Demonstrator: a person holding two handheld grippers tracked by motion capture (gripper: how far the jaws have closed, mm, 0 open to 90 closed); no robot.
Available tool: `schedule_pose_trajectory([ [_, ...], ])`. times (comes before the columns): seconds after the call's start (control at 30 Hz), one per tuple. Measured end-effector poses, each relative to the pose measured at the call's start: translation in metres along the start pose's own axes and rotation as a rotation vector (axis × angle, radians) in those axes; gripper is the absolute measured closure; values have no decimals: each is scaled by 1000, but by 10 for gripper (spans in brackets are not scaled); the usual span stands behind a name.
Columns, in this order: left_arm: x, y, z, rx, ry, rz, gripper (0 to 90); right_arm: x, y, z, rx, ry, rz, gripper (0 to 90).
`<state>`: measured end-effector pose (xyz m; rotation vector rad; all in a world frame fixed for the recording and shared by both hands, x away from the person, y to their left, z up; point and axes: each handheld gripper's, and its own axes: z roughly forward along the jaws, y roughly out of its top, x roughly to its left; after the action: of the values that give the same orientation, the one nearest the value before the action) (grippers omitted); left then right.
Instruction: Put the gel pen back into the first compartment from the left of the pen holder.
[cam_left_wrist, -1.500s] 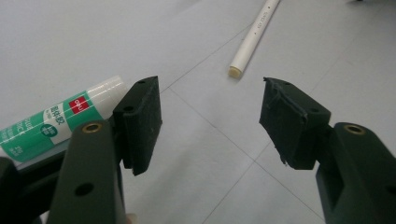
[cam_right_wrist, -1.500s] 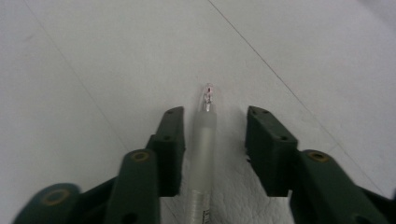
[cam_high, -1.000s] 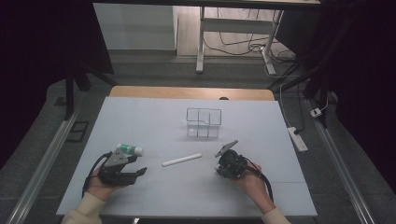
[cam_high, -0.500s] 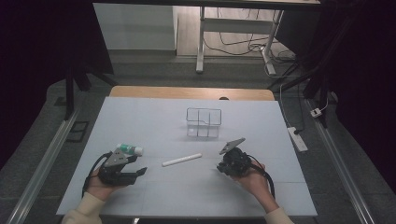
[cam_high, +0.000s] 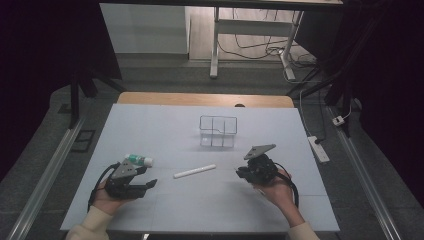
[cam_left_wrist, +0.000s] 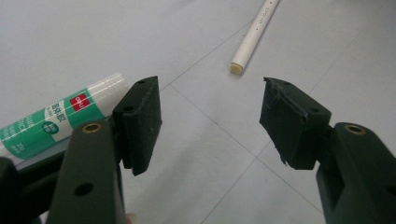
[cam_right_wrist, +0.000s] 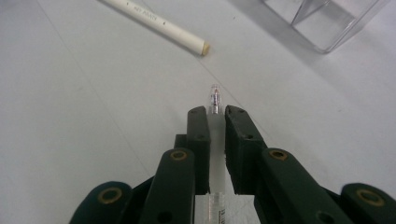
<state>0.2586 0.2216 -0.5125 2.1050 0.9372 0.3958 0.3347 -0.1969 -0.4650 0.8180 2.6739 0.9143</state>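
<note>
My right gripper (cam_right_wrist: 215, 122) sits low, right of the white stick (cam_high: 194, 171), jaws clamped on a clear pen (cam_right_wrist: 214, 100) pointing at the clear divided box (cam_high: 218, 131). It's nudged slightly nearer me since a second ago. Left gripper (cam_left_wrist: 210, 121) gapes open left of the stick, glue stick (cam_left_wrist: 56, 117) alongside, unmoved.
</note>
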Motion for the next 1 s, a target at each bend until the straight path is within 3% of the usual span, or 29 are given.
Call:
schedule_pose_trajectory([
  [0.37, 0, 0, 0, 2, -1, 3, 382, -8, -1, -13, -89, -10, 62, 794],
  [1.0, 0, 0, 1, 7, -4, 6, 378, -11, -1, -27, -218, -32, 82, 794],
])
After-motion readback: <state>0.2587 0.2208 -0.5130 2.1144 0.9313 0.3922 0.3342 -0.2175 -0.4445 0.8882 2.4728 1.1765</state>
